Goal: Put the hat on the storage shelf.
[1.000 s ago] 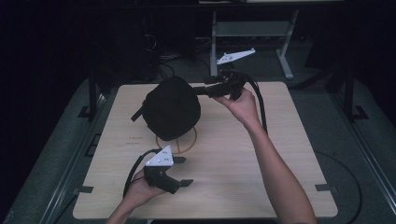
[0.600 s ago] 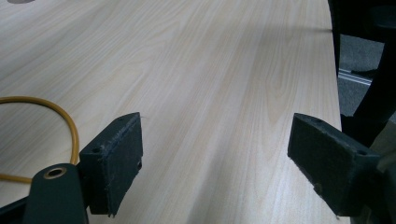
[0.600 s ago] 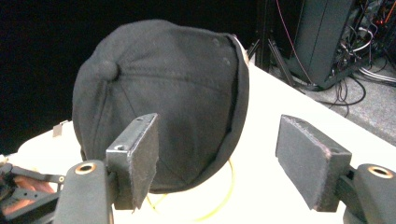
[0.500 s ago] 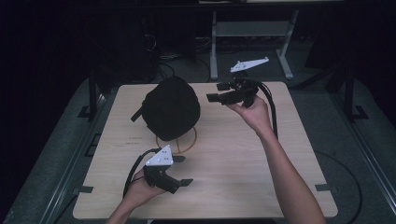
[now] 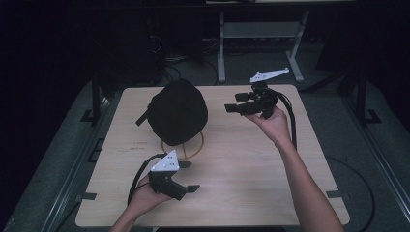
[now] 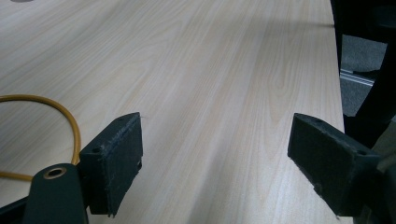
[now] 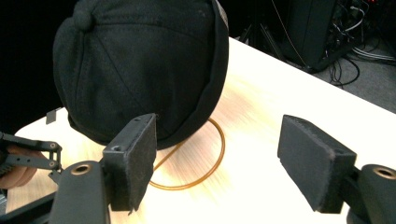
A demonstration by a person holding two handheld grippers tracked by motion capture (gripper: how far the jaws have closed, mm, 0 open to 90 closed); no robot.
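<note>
**Seemingly done: cap on its stand, both tools empty**

Judging by how things lie, the placing looks finished. The black cap [image 5: 177, 112] sits on a stand whose yellow wire ring [image 7: 205, 158] rests on the counter [image 5: 251, 164], at about 11 o'clock from the counter's middle. The right hand-held gripper [image 5: 235, 107] is held in the air at roughly 1 o'clock, just beside the cap and apart from it, jaws spread wide with nothing between them. The left hand-held gripper [image 5: 189, 181] lies low near the front edge at about 7 o'clock, jaws likewise apart and empty. What may be left is only to draw the hands clear.

Hard to make out: the stand's upright is hidden under the cap, so I cannot tell how squarely the cap sits. The cap's brim is not clear, and the far surroundings are too dark to read.
</note>
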